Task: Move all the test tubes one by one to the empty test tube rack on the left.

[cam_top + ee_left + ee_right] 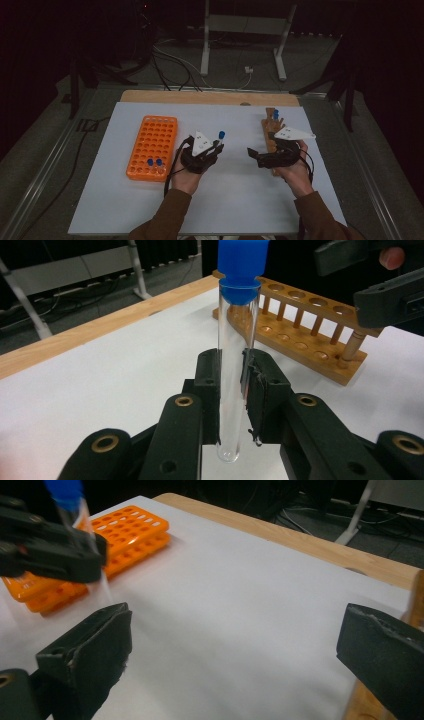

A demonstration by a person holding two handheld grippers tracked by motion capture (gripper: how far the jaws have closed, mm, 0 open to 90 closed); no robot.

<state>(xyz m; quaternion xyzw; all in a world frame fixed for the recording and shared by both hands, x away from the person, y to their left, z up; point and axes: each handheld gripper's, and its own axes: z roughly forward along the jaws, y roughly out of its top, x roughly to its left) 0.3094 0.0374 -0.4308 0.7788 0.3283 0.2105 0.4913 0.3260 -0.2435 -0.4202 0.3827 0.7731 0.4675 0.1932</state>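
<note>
Left gripper view: left tool (pixel 232 390) clamps upright tube (pixel 235 370); right tool (pixel 235 650) apart, seemingly empty.

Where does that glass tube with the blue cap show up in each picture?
High view: test tube upright at centre, in the left gripper.
Left gripper view: centre, clamped between the jaws.
Right gripper view: top left.
Shared landmark: the white table.

A lab bench setting. An orange tube rack (pixel 152 148) and a wooden test-tube rack (pixel 305 325) stand on a white-covered table (pixel 225 200). Cables (pixel 170 60) trail across the dark floor beyond it.
</note>
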